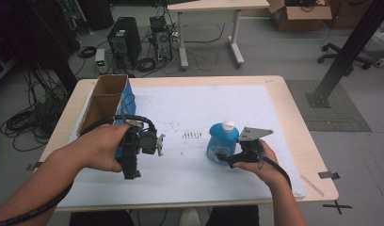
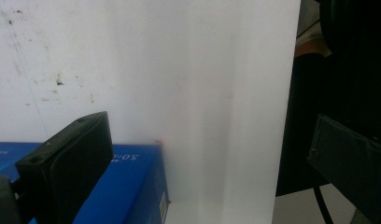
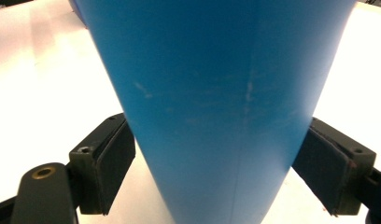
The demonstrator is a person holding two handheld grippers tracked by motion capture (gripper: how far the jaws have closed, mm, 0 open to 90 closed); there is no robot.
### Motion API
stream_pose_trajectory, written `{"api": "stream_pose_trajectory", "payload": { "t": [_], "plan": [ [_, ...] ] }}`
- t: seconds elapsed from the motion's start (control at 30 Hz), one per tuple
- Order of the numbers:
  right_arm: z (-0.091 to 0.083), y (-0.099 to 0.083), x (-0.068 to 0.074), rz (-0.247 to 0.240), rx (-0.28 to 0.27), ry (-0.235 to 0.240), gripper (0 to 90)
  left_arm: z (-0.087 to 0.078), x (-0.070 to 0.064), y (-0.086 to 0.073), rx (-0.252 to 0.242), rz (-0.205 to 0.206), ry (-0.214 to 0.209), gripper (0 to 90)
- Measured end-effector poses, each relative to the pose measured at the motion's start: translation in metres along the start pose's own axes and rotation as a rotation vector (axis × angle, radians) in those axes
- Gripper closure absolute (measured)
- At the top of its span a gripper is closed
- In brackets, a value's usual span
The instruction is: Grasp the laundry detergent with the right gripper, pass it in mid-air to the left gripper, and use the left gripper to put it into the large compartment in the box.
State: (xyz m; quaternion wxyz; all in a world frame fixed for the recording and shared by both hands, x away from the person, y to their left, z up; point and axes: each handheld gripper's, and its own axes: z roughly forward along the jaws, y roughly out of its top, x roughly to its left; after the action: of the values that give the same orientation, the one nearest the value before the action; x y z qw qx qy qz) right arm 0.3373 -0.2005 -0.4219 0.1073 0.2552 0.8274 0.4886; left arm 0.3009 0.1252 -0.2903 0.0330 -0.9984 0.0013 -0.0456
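Seen close in the right gripper view: blue bottle [image 3: 216, 107] between both pads [image 3: 111, 163] — right gripper [image 1: 228, 159] clamped on its lower body, white cap [image 1: 228, 125] up, mid-sheet. Left gripper [image 2: 202, 158] wide apart, one jaw over a blue box [image 2: 128, 182] — not gripping. Far left, an open cardboard box [image 1: 105, 96], contents unclear.

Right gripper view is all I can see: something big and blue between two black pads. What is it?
Observer: A blue bottle with a white cap, standing upright on the white sheet.
Operator: What is the other hand doing?
Observer: The left gripper is open over the sheet, holding nothing.
Operator: Anything near it?
Observer: A blue box next to a cardboard box at the table's left side.
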Motion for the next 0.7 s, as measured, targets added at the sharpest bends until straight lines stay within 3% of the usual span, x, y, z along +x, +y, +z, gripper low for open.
{"api": "stream_pose_trajectory", "payload": {
  "t": [0.7],
  "plan": [
    [0.0025, -0.0026, 0.0024, -0.018, 0.0, 0.019, 28.9, -0.0003, 0.0007, 0.0032, 0.008, 0.01, -0.002, 0.2]
  ]
}}
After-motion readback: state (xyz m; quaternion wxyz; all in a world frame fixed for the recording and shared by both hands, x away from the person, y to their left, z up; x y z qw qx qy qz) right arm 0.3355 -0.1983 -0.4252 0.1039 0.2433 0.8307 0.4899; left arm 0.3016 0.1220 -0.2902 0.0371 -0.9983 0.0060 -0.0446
